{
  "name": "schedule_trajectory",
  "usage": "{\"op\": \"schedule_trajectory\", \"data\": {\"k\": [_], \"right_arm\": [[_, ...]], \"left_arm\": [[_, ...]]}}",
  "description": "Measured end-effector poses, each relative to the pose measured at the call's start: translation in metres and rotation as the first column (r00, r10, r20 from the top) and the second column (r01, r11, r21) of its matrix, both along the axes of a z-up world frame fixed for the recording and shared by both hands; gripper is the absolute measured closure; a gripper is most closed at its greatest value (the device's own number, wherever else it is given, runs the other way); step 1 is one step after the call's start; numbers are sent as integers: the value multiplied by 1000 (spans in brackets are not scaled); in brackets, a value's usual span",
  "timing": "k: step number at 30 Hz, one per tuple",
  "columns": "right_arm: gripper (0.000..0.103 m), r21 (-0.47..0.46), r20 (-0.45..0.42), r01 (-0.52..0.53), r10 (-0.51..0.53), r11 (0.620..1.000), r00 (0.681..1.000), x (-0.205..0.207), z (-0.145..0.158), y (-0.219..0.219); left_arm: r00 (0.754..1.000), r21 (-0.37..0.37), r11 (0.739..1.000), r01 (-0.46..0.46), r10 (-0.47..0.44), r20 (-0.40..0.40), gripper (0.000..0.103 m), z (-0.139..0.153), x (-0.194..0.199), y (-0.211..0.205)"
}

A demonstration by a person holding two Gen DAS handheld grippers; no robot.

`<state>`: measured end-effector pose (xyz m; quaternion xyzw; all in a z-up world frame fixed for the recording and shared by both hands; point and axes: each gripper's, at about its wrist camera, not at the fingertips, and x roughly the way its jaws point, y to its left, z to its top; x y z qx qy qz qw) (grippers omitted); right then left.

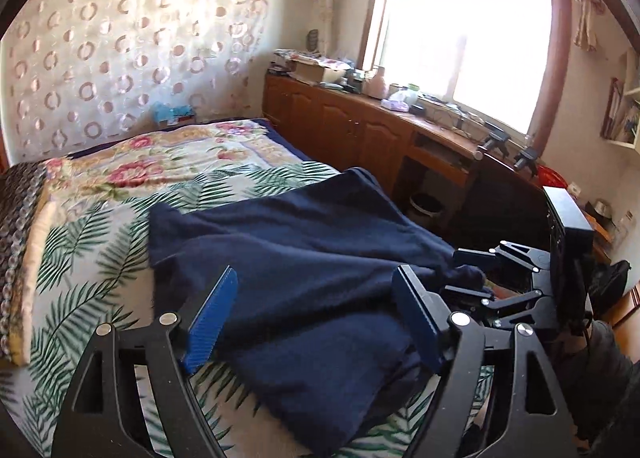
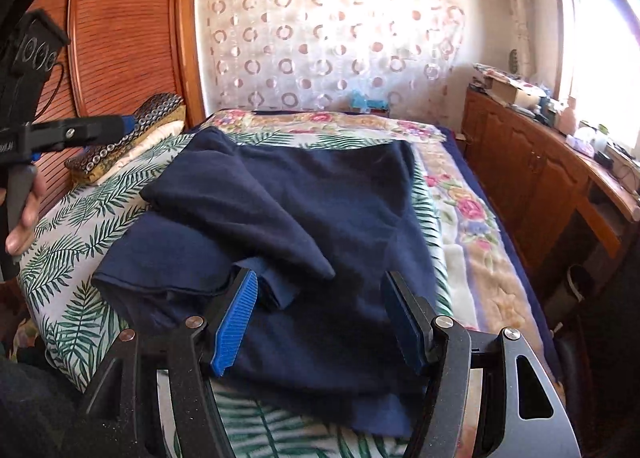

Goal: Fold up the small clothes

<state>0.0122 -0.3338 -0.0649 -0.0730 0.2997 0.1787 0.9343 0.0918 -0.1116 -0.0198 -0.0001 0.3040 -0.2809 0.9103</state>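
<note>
Both grippers point forward and down over a bed. The left gripper [image 1: 316,318] has its jaws spread wide, clear of the cloth, with the navy garment [image 1: 304,258] lying below and between the blue ribbed pads [image 1: 208,326], which do not press on it. In the right wrist view this gripper shows at the far left edge, a person's hand [image 2: 22,214] wrapped around its handle, held well above the bedding.

The right gripper [image 2: 320,318] is also open — its pads stand either side of the garment's near part, and whether they touch the cloth cannot be told; nothing is pinched.

The garment [image 2: 288,218] lies partly folded on the bed, one flap turned over the middle in soft, rumpled layers of matte knit fabric. Under it is a sheet printed with green palm fronds [image 2: 80,250]; beyond that, a quilted floral blanket [image 1: 168,162] of pink and cream. A patterned pillow [image 2: 132,134] sits by the reddish wooden headboard [image 2: 120,30]. Along one side runs a wooden cabinet [image 1: 340,126], its top cluttered — below a bright window [image 1: 468,38]. A sheer curtain with ring motifs [image 1: 132,54] covers the far wall.
</note>
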Motion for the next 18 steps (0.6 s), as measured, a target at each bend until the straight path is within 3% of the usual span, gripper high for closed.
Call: {"op": "schedule_trajectory", "data": {"k": [11, 14, 16, 17, 18], "right_arm": [[36, -59, -139, -99, 90, 993, 986, 56, -14, 23], [54, -56, -148, -130, 121, 990, 982, 58, -13, 26], [76, -76, -128, -133, 122, 988, 984, 54, -10, 28], [94, -91, -117, -130, 120, 987, 986, 51, -9, 27], [94, -97, -108, -130, 119, 987, 987, 50, -7, 27]], "left_arm": [[994, 28, 994, -109, 110, -15, 23, -21, 0, 32], [992, 41, 991, -128, 129, -11, 23, -26, -2, 35], [991, 40, 991, -129, 130, -13, 23, -30, -3, 38], [991, 39, 991, -131, 131, -16, 23, -31, -2, 39], [991, 39, 990, -133, 133, -18, 23, -32, -3, 39]]}}
